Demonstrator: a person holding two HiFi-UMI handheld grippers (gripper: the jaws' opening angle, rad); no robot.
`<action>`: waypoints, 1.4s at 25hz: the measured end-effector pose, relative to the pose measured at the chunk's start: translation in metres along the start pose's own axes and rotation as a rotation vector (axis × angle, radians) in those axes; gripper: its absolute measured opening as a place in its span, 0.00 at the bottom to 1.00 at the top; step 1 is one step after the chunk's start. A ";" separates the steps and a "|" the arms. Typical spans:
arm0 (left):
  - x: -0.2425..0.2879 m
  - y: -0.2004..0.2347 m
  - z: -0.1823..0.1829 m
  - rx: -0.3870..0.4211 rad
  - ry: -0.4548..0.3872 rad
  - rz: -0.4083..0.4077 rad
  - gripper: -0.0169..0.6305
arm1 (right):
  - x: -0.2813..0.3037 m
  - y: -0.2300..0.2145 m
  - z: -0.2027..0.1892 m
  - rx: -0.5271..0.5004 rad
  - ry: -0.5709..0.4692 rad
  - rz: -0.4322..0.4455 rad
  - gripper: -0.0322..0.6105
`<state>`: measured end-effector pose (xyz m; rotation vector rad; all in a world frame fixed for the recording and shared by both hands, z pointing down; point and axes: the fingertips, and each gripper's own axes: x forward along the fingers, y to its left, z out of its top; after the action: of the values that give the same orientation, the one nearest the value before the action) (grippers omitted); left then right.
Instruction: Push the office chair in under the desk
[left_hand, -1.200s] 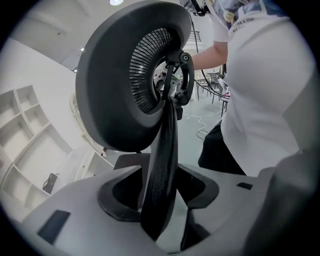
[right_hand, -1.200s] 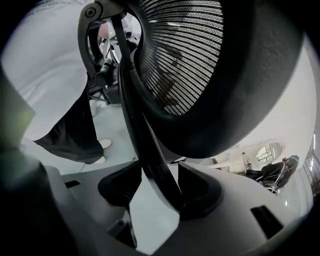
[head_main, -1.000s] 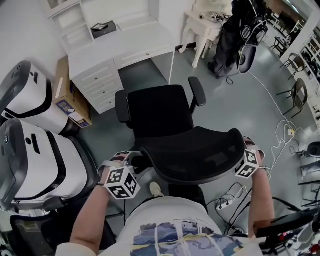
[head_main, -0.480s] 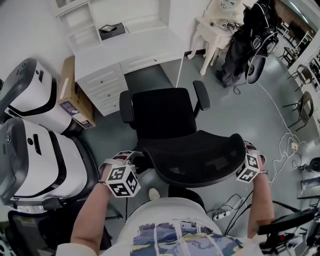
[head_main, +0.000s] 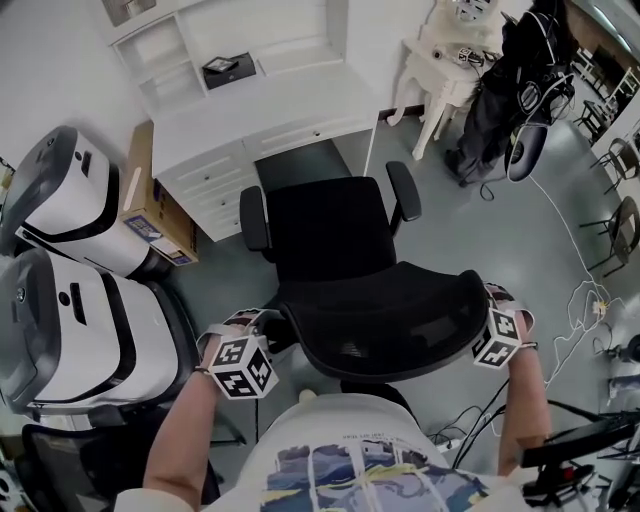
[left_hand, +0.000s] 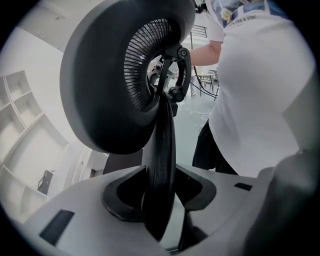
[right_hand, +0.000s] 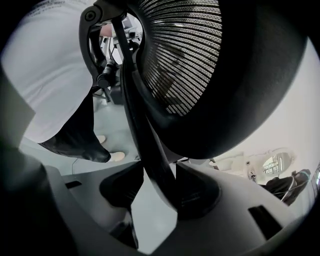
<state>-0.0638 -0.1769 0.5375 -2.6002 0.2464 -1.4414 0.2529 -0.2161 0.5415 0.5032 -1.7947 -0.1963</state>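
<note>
The black office chair stands on the grey floor, its seat facing the white desk and its kneehole. Its mesh backrest is the part nearest me. My left gripper clamps the backrest's left rim, and in the left gripper view the black rim sits pinched between the jaws of that gripper. My right gripper holds the right rim. There the rim crosses slantwise between the jaws of the right gripper and touches both pads.
Two large white machines stand at the left, with a cardboard box beside the desk's drawers. A small white table and a dark bag are at the back right. Cables trail over the floor at the right.
The chair has rolled a little toward the desk, with both grippers holding the backrest rim as before. The desk and its kneehole now appear nearer to the seat's front.
</note>
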 end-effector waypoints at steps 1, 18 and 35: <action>0.002 0.005 0.001 -0.005 0.002 0.000 0.29 | 0.002 -0.006 0.000 -0.004 -0.003 0.003 0.39; 0.029 0.072 0.011 -0.072 0.030 0.027 0.29 | 0.041 -0.093 -0.002 -0.078 -0.050 0.016 0.39; 0.053 0.125 0.027 -0.114 0.040 0.048 0.29 | 0.069 -0.164 -0.009 -0.129 -0.088 0.004 0.39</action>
<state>-0.0221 -0.3085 0.5398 -2.6364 0.4050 -1.5059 0.2861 -0.3914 0.5416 0.4043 -1.8548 -0.3343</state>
